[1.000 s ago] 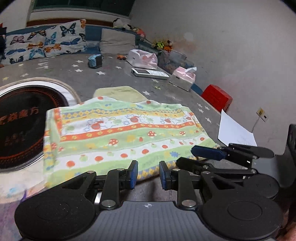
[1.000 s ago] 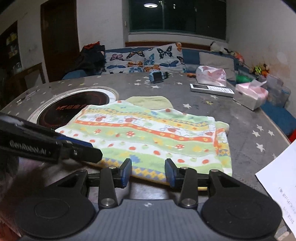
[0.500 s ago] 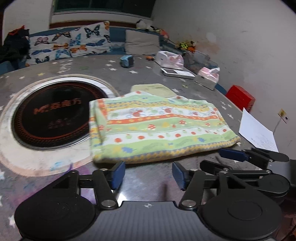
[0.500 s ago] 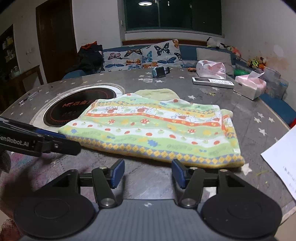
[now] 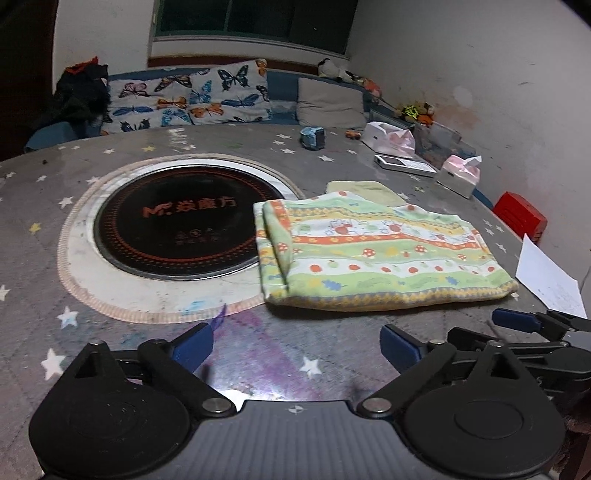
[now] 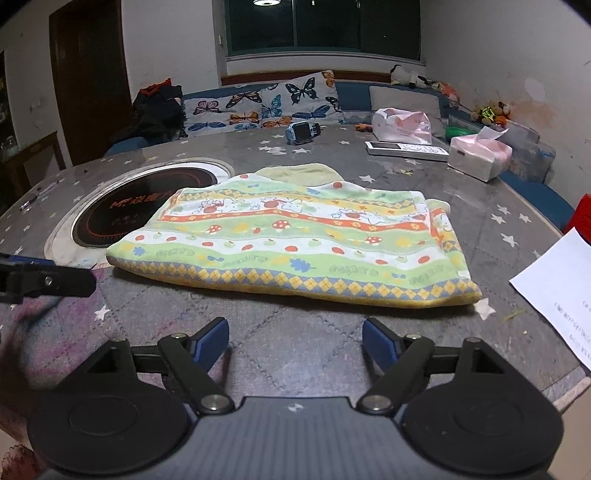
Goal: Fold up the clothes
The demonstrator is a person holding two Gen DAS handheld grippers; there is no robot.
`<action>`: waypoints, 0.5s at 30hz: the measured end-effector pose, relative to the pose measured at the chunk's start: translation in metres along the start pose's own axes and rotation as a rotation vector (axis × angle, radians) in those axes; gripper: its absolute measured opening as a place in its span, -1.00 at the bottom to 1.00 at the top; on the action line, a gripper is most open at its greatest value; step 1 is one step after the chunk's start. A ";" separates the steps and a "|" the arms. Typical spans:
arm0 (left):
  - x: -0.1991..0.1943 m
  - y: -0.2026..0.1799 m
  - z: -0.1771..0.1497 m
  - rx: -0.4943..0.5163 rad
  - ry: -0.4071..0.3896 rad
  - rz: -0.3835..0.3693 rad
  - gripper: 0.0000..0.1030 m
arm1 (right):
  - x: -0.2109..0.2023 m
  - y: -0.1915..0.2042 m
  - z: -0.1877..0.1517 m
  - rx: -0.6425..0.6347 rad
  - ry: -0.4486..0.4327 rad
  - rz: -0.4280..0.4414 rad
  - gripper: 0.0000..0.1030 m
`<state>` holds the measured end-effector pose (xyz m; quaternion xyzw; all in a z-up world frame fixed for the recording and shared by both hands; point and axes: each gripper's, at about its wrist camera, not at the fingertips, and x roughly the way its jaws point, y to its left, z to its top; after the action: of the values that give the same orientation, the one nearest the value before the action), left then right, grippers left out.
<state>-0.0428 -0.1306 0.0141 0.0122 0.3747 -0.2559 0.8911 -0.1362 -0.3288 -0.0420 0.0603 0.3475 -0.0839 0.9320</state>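
Dim indoor light from a ceiling lamp [image 6: 266, 2] — soft shadows, fisheye bending, dark corners, slight blur

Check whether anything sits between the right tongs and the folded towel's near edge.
Nothing visible does. Only bare table lies between the right tongs, jaws opening and empty, and the towel. The paper lies off to the right; the left tongs are off to the left.

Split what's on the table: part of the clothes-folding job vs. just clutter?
Job:
- patterned cloth, folded, flat
- pale yellow cloth behind it

Clutter:
- induction hob
- tissue box
- remote
- paper sheet
- pink bag
- blue watch
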 end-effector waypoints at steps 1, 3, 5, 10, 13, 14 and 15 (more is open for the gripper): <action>-0.001 0.000 -0.001 0.001 -0.003 0.005 0.98 | 0.000 0.000 0.000 0.004 -0.001 0.000 0.59; -0.003 0.000 -0.003 0.002 -0.008 0.015 1.00 | 0.000 0.000 0.000 0.011 -0.004 0.001 0.60; -0.005 0.000 -0.005 0.003 -0.012 0.027 1.00 | -0.001 0.001 0.000 0.018 -0.007 0.001 0.61; -0.006 -0.001 -0.008 0.011 -0.016 0.052 1.00 | -0.002 0.001 0.000 0.024 -0.016 -0.007 0.62; -0.006 0.000 -0.009 -0.007 -0.008 0.048 1.00 | -0.002 0.001 0.000 0.027 -0.017 -0.008 0.62; -0.006 0.000 -0.010 -0.012 -0.006 0.046 1.00 | -0.002 0.001 0.000 0.029 -0.018 -0.008 0.63; -0.006 0.000 -0.010 -0.013 -0.005 0.047 1.00 | -0.003 0.001 0.000 0.032 -0.019 -0.007 0.63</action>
<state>-0.0531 -0.1259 0.0106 0.0147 0.3738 -0.2324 0.8978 -0.1383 -0.3276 -0.0406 0.0731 0.3374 -0.0932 0.9339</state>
